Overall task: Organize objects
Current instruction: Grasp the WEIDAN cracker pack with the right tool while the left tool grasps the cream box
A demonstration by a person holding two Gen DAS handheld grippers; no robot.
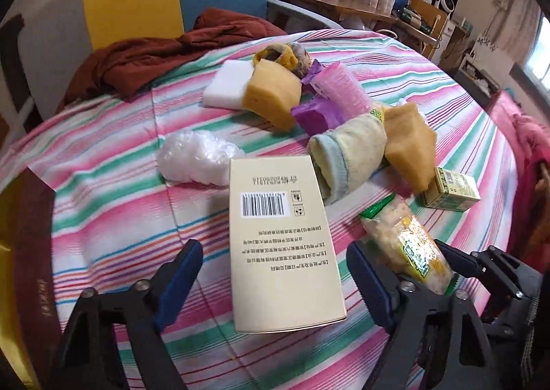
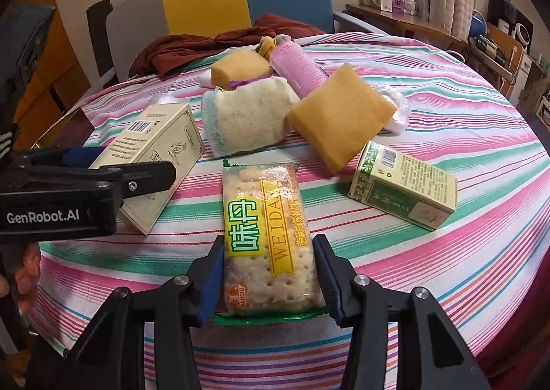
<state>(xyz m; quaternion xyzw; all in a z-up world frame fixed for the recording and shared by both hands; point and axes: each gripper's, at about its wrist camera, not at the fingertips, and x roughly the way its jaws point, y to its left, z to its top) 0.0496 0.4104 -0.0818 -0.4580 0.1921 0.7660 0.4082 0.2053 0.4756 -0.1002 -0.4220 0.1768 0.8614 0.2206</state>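
Note:
A round table with a striped cloth (image 1: 103, 190) holds the objects. My left gripper (image 1: 275, 273) is open, its blue pads standing apart on both sides of a tall beige box (image 1: 282, 238) with a barcode; the box also shows in the right wrist view (image 2: 154, 156). My right gripper (image 2: 268, 273) is shut on a cracker packet (image 2: 266, 235), its pads pressing both long sides. The packet shows at lower right in the left wrist view (image 1: 405, 242).
A rolled towel (image 2: 247, 115), two yellow sponges (image 2: 340, 115) (image 2: 237, 67), a green box (image 2: 402, 187), a pink roll (image 2: 295, 63), a white foam block (image 1: 227, 84), a purple block (image 1: 316, 115) and a plastic bag (image 1: 196, 156) lie on the cloth. A dark red garment (image 1: 154, 56) lies at the far edge by a chair.

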